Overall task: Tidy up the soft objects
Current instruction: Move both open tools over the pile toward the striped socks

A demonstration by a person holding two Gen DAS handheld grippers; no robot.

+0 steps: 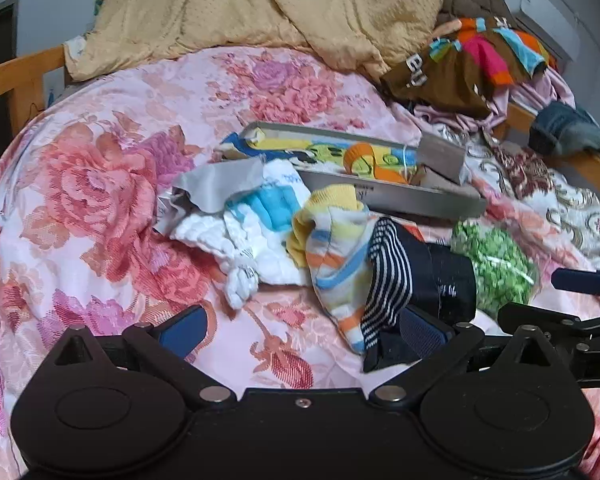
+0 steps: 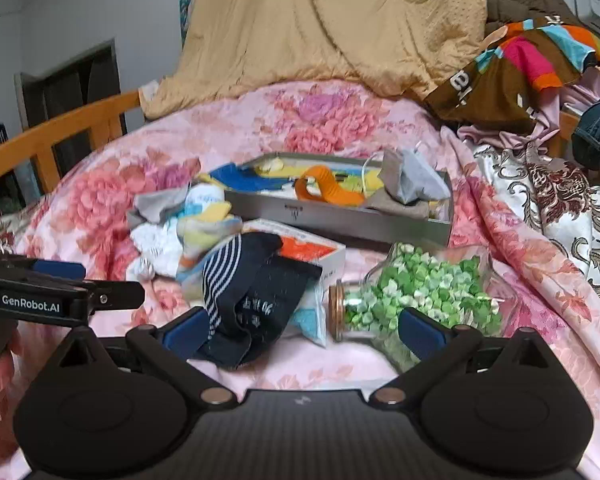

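Note:
A heap of socks lies on the pink floral bedspread (image 1: 100, 200): a navy striped sock (image 1: 396, 276) (image 2: 244, 284), a yellow-striped sock (image 1: 332, 248) (image 2: 204, 232), and white and blue socks (image 1: 260, 224) (image 2: 160, 240). A grey tray (image 1: 384, 196) (image 2: 340, 216) behind them holds more socks, among them an orange one (image 2: 324, 188). My left gripper (image 1: 300, 332) is open; its right finger touches the navy sock. My right gripper (image 2: 304, 332) is open, with the navy sock's end at its left finger.
A glass jar of green paper stars (image 2: 416, 296) (image 1: 496, 268) lies on its side by the right gripper's right finger. A white box (image 2: 300, 248) lies under the socks. A tan quilt (image 2: 332, 28) and a clothes pile (image 2: 532, 64) sit behind. A wooden bed rail (image 2: 60, 132) runs along the left.

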